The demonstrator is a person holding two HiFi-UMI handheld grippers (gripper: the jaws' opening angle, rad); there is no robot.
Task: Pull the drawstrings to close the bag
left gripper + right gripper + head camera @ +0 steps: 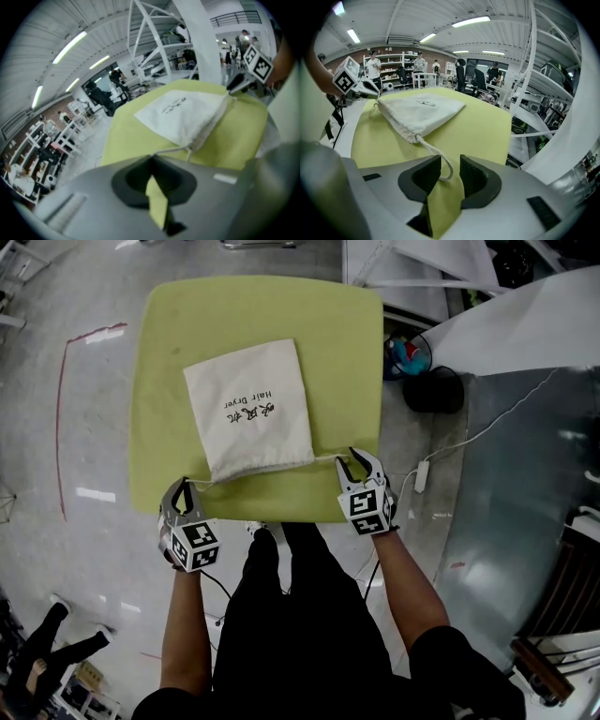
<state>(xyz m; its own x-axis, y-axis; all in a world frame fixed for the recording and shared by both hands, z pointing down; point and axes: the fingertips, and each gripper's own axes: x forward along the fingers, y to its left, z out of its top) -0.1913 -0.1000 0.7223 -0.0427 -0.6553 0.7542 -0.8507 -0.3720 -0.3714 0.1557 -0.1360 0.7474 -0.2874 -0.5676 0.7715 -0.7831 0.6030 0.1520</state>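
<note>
Grasp step: bag (248, 409) flat on table (347, 334); left hand-held gripper (182, 487) clamped on left cord (202, 482), right hand-held gripper (446, 161) narrowly apart around right cord (438, 153), so next likely pinch it, then pull both outward.

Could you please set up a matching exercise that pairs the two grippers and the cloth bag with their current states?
Things:
1. left gripper
2. right gripper
3. white cloth drawstring bag

States:
A. lies flat on the yellow-green square table
B. jaws apart, white cord loop between them
C. jaws together on a white cord end

Pairs: 1-C; 2-B; 3-A
</note>
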